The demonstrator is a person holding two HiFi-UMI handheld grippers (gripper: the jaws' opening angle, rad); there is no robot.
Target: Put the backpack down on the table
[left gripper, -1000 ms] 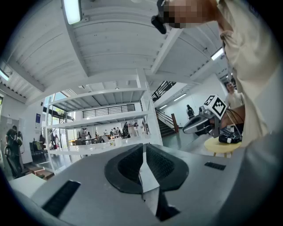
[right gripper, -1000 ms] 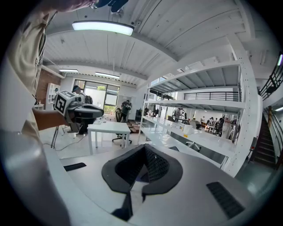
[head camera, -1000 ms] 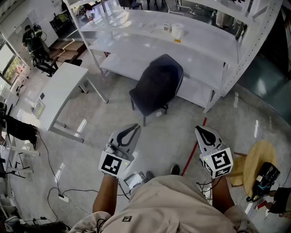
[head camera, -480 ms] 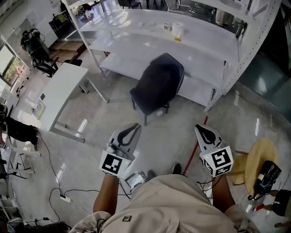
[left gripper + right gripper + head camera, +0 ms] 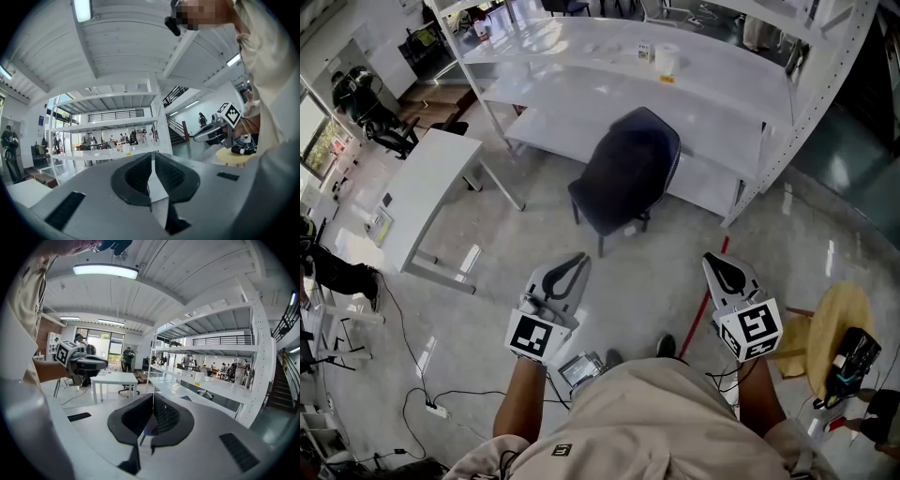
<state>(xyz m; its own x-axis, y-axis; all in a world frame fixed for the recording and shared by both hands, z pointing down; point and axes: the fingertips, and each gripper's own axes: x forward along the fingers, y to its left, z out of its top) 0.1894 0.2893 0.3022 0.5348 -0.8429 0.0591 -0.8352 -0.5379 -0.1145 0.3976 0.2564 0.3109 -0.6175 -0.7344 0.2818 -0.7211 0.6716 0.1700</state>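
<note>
In the head view a bulky dark navy shape [image 5: 628,173] stands on thin legs in front of the long white shelving [image 5: 581,98]. It reads as a chair, and I cannot tell whether the backpack lies on it. A small white table [image 5: 422,187] stands at the left, also seen as the white table [image 5: 115,378]. My left gripper [image 5: 574,264] and right gripper [image 5: 718,265] hover side by side over the floor, well short of the dark shape. Both are shut with nothing between the jaws, which the left gripper [image 5: 152,161] and right gripper [image 5: 153,401] views confirm.
A round yellow stool [image 5: 834,323] with a black device [image 5: 846,361] on it stands at the right. A red line [image 5: 703,309] crosses the grey floor. Cables [image 5: 422,403] trail at the lower left. A white roll [image 5: 666,61] sits on the shelving. An office chair [image 5: 380,122] stands far left.
</note>
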